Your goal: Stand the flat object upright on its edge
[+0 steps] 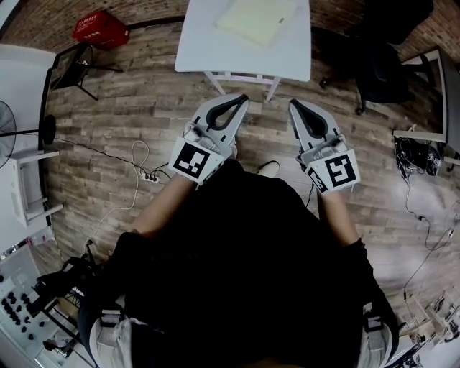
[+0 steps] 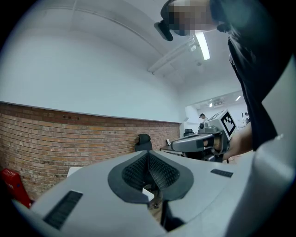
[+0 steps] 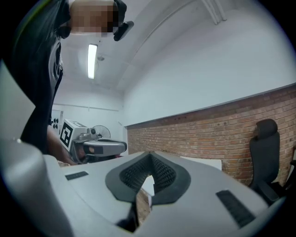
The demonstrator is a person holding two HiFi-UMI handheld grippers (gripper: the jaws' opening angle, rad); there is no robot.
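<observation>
A pale yellow flat object (image 1: 257, 20) lies flat on the small white table (image 1: 208, 54) at the top of the head view. My left gripper (image 1: 239, 99) and right gripper (image 1: 295, 106) are held side by side over the wooden floor, short of the table's near edge. Both are shut with nothing between the pads. In the left gripper view the jaws (image 2: 148, 155) meet tip to tip, and the right gripper (image 2: 203, 141) shows beside them. The right gripper view shows its closed jaws (image 3: 150, 157) and the left gripper (image 3: 99, 148). Neither gripper view shows the flat object.
A red box (image 1: 100, 29) lies on the floor at the far left. A black office chair (image 1: 381, 65) stands right of the table. A power strip with cables (image 1: 149, 176) lies on the floor at left, beside a fan (image 1: 7, 122) and a white shelf (image 1: 25, 187).
</observation>
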